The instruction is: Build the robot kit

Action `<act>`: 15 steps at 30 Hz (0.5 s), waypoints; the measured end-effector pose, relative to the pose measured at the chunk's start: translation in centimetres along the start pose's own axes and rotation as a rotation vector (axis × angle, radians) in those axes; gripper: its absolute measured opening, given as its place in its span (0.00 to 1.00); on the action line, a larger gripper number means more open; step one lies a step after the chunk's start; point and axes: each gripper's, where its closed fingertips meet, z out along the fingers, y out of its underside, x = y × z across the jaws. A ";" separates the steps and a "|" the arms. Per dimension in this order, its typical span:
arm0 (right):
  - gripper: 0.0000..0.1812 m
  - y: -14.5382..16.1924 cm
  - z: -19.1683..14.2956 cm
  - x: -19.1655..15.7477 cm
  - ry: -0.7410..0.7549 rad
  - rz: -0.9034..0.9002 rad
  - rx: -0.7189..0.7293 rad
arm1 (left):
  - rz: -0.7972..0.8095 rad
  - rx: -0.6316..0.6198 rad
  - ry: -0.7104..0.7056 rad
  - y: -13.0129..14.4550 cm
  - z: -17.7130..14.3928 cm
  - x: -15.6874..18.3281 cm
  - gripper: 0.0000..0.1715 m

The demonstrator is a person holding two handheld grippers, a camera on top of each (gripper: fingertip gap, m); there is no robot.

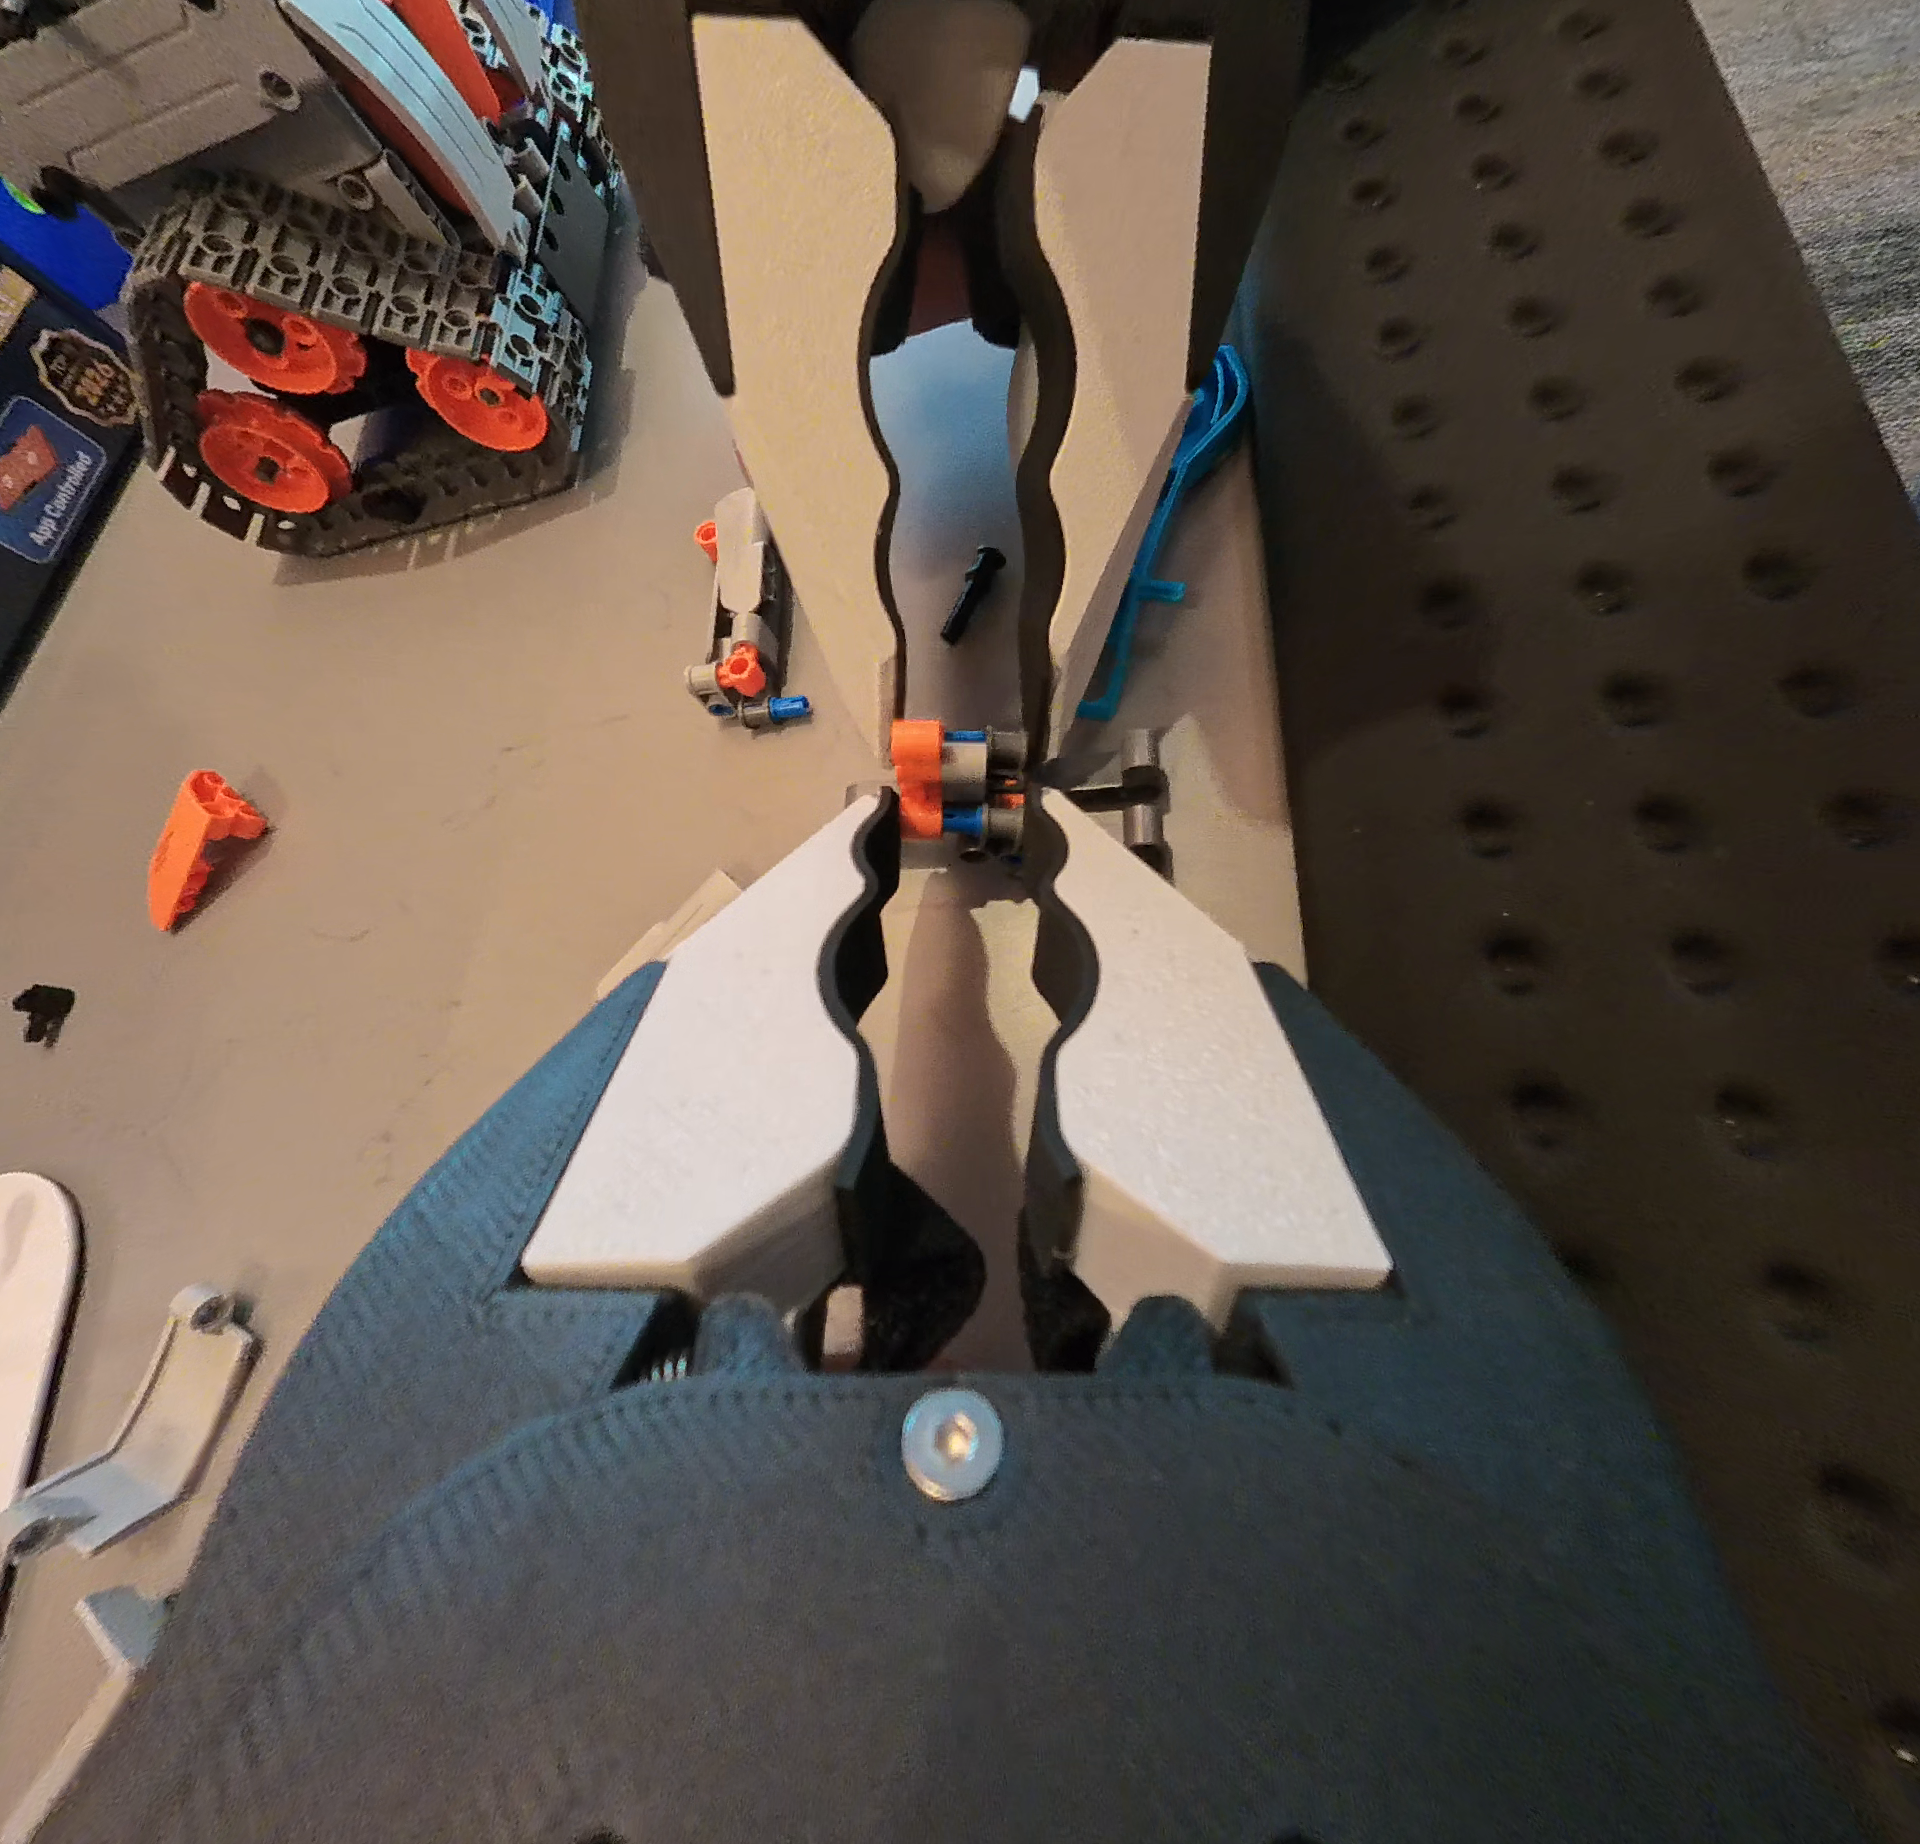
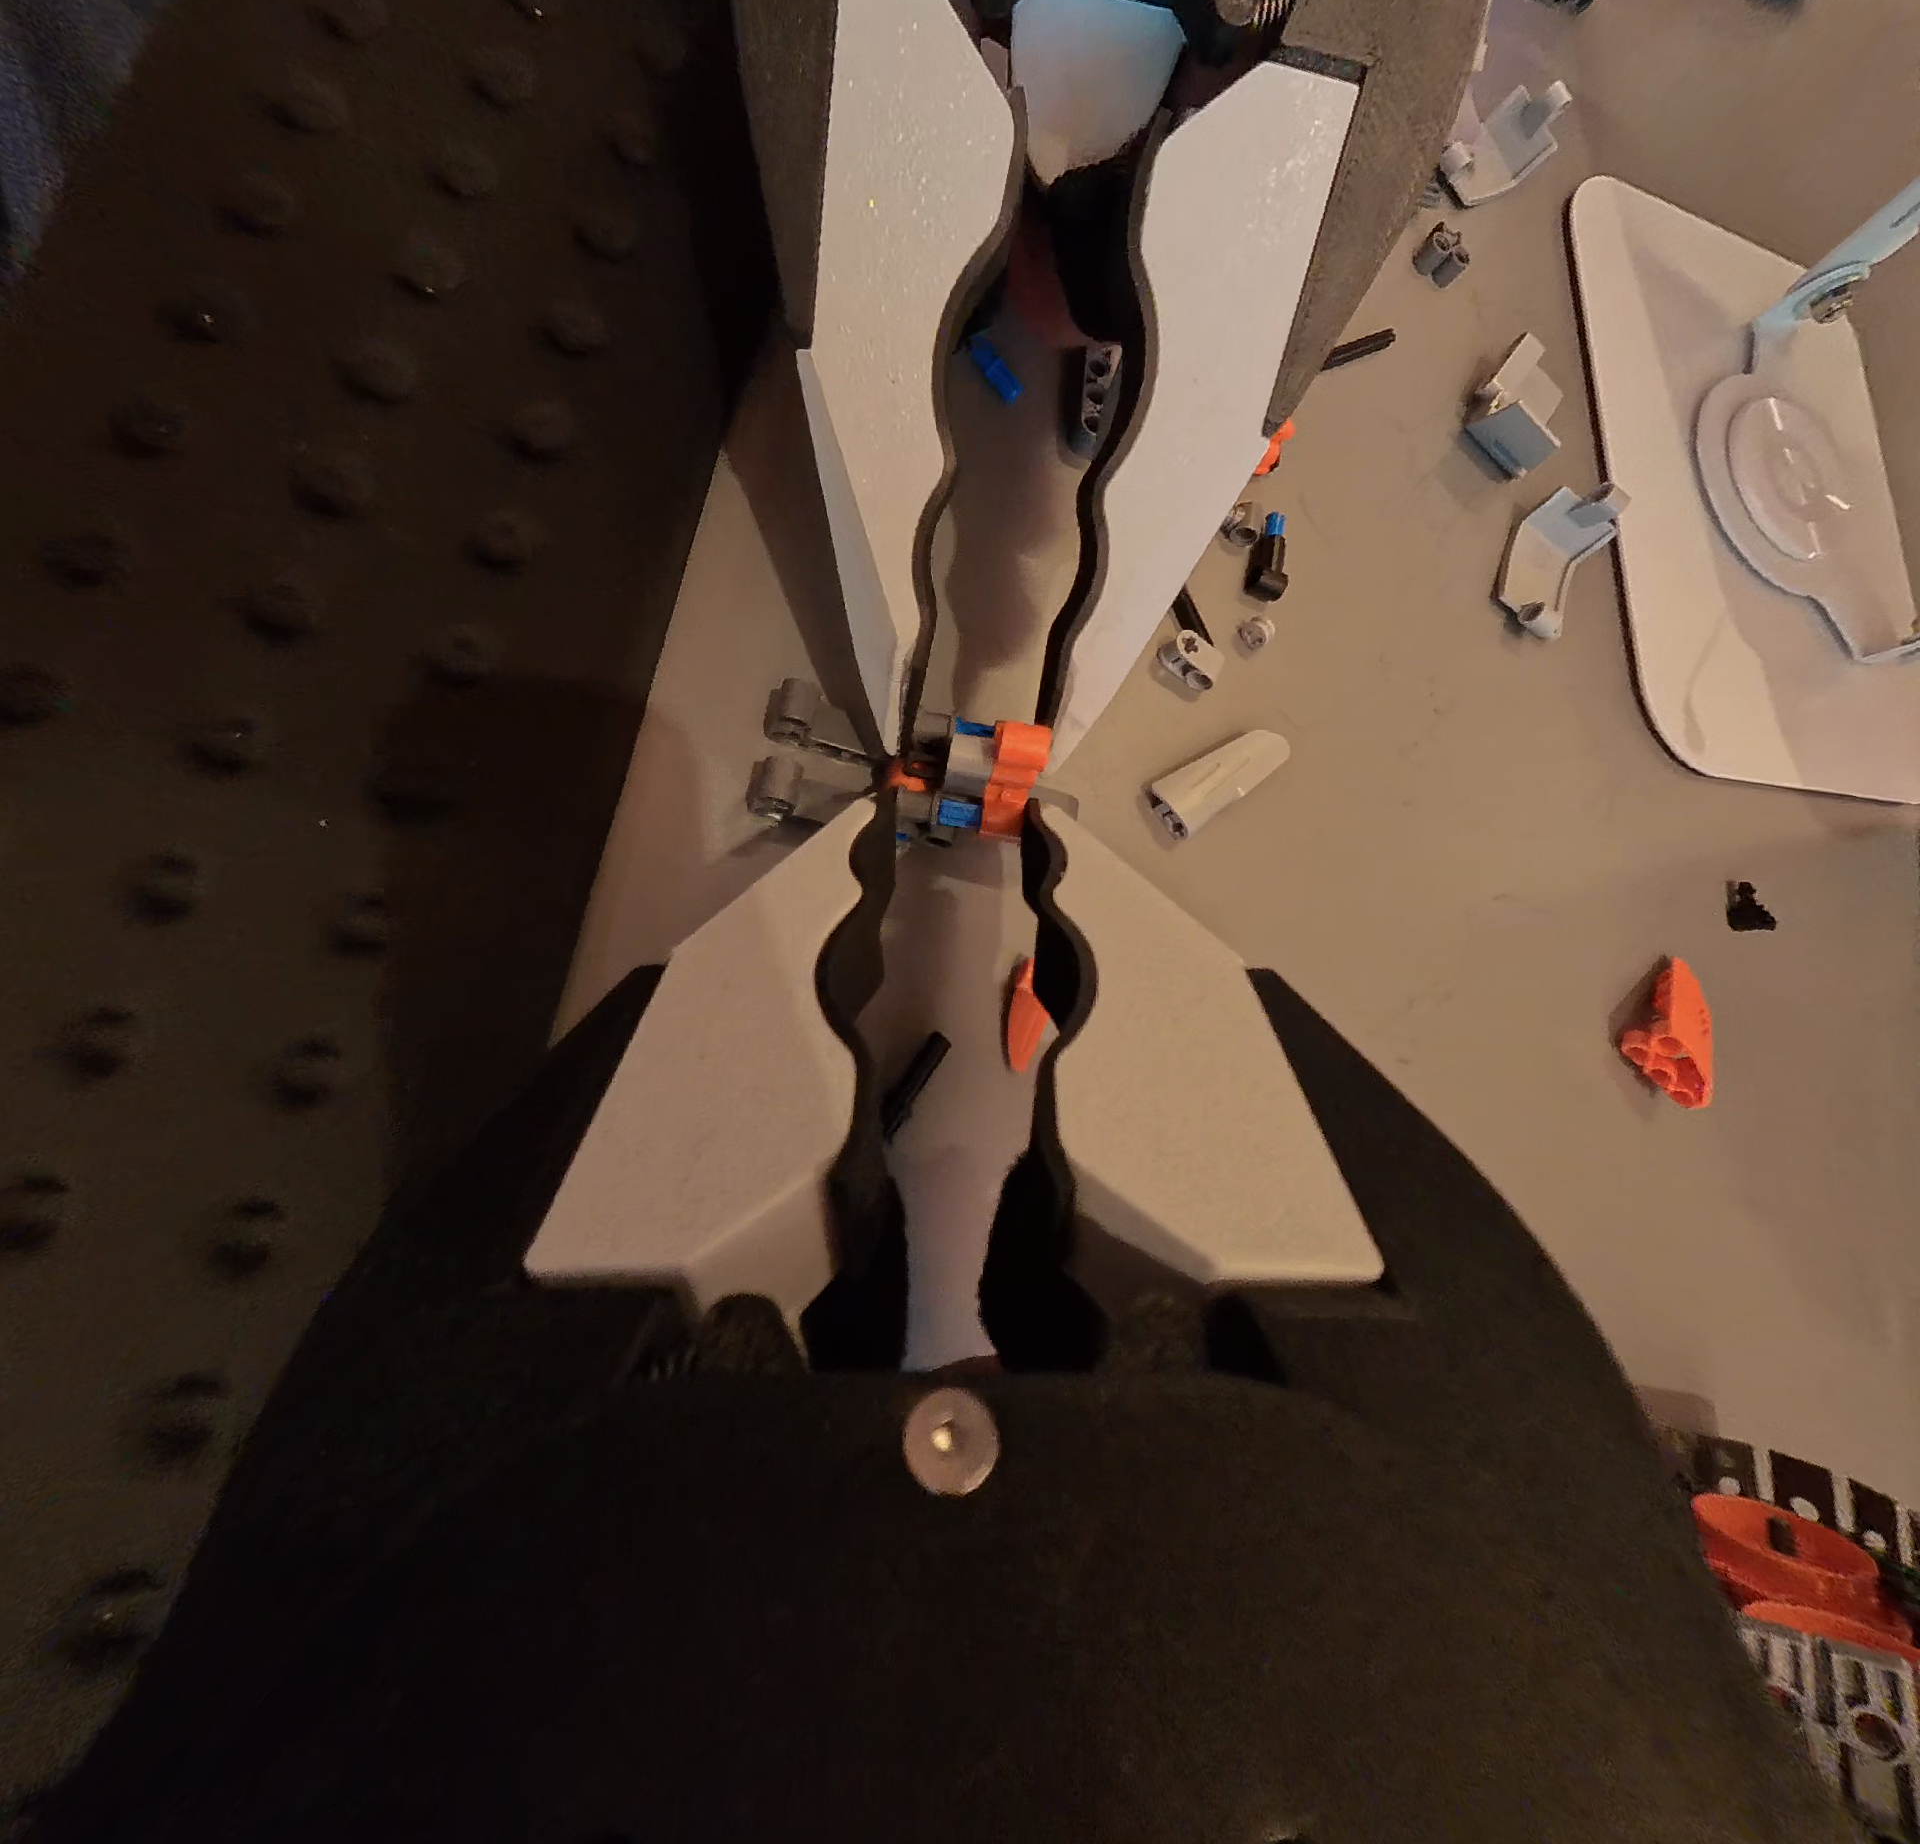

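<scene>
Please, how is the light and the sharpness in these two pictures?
Left wrist view: warm dim light, the tracked toy vehicle slightly soft, edges bent by the wide lens. Right wrist view: darker, the dimpled dark mat in shadow, the white tray brightest.

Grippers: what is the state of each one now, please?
Left gripper: shut on the brick assembly.
Right gripper: shut on the same brick assembly, from the opposite side.

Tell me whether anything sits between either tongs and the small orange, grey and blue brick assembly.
Nothing visible does. The left tongs and the right tongs meet tip to tip, and both are closed on the brick assembly from opposite ends. A loose black pin lies on the table beyond it, clear of both grips.
</scene>
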 end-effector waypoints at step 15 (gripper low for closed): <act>0.12 0.1 0.0 0.4 0.086 -0.106 -0.035 | 0.175 -0.045 -0.121 -0.1 0.1 -0.4 0.12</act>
